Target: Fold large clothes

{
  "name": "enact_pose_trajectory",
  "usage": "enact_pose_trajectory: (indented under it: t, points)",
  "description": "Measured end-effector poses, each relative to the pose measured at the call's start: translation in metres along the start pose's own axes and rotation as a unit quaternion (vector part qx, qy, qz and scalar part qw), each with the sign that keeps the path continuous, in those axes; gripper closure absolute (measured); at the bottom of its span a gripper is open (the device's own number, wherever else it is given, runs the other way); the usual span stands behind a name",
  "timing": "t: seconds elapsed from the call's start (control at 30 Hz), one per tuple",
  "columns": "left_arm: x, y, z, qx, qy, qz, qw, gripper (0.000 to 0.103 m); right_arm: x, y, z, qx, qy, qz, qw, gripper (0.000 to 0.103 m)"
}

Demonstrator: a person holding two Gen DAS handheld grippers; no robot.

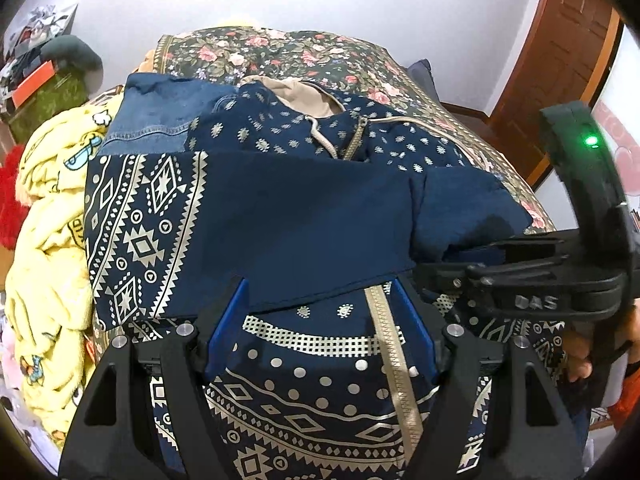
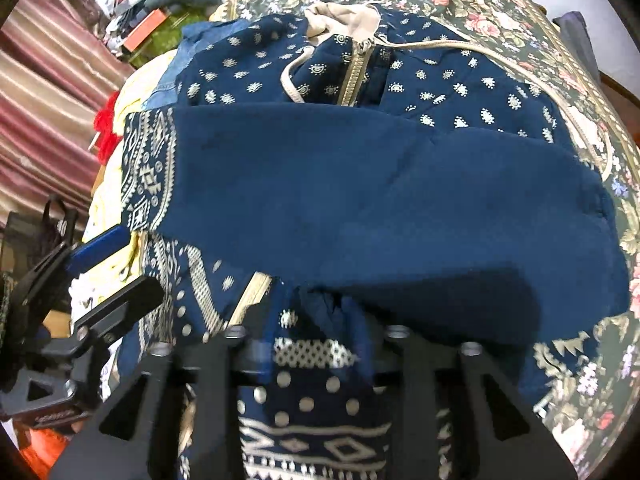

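A navy hooded jacket (image 1: 288,216) with cream geometric print, a beige hood lining and a gold zipper lies on the bed, with its sleeves folded across the chest; it also shows in the right wrist view (image 2: 380,200). My left gripper (image 1: 320,304) is open, its blue pads either side of the jacket's lower front by the zipper. My right gripper (image 1: 492,256) comes in from the right at the folded sleeve's end. In the right wrist view my right gripper (image 2: 320,312) has its fingertips hidden under the sleeve fabric. The left gripper (image 2: 108,264) shows at the left, open.
A dark floral bedspread (image 1: 304,52) covers the bed. Blue denim (image 1: 160,112) lies under the jacket's far left. A yellow cartoon-print blanket (image 1: 48,264) is heaped at the left. Cluttered boxes (image 1: 36,76) stand at far left. A wooden door (image 1: 560,60) is at right.
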State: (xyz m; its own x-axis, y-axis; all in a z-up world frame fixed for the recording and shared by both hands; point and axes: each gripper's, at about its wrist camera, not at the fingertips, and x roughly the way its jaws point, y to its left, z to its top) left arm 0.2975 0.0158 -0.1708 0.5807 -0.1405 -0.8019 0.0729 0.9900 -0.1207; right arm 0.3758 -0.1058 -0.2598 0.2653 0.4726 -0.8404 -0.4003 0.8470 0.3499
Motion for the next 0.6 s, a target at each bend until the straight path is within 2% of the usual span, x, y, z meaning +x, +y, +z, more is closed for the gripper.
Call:
enact_pose_trajectory:
  t: [0.2,0.47,0.6]
  points:
    - [-0.004,-0.02,0.008,0.03,-0.005,-0.001,0.9995,0.032,-0.043,-0.01,-0.014,-0.014,-0.048,-0.015,0.999,0.059]
    - [0.002,-0.074,0.029,0.1,-0.007,-0.014,0.9949,0.032,-0.109,-0.064,-0.041,0.029,-0.14,-0.09,0.986,0.057]
    - [0.018,-0.113,0.039,0.143,0.002,-0.035,0.9891,0.031,-0.131,-0.093,-0.052,0.057,-0.166,-0.125,0.977,0.052]
